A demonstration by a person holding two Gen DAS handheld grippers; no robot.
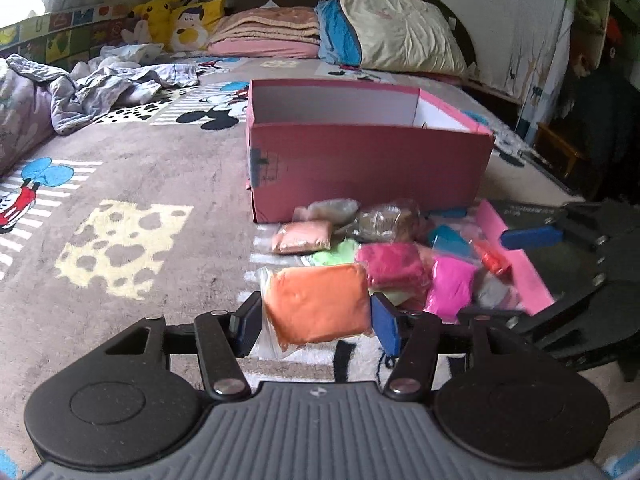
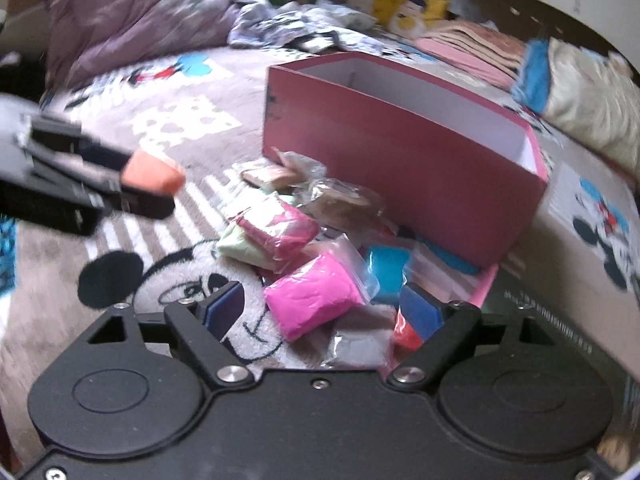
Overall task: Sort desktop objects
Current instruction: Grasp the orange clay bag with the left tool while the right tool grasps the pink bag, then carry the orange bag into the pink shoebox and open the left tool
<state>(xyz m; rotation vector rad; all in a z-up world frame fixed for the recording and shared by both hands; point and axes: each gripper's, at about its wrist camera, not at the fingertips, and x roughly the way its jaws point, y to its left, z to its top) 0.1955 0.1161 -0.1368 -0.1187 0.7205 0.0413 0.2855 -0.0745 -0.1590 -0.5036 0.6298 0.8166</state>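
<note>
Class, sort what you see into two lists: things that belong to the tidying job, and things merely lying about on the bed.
Job:
left gripper
orange packet it grips
pink box
hot-pink packet
teal packet
right gripper, open

Lying about:
pillow
yellow plush toy
folded blankets
crumpled clothes

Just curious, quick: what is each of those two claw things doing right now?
Left gripper: closed on the orange packet.
Right gripper: open, holding nothing, above the pink packet.

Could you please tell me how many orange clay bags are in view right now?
2: a bright orange bag held in the left gripper, above the bedspread, and a paler orange bag lying at the pile's near-left edge, before the pink box. Others may be buried.
</note>
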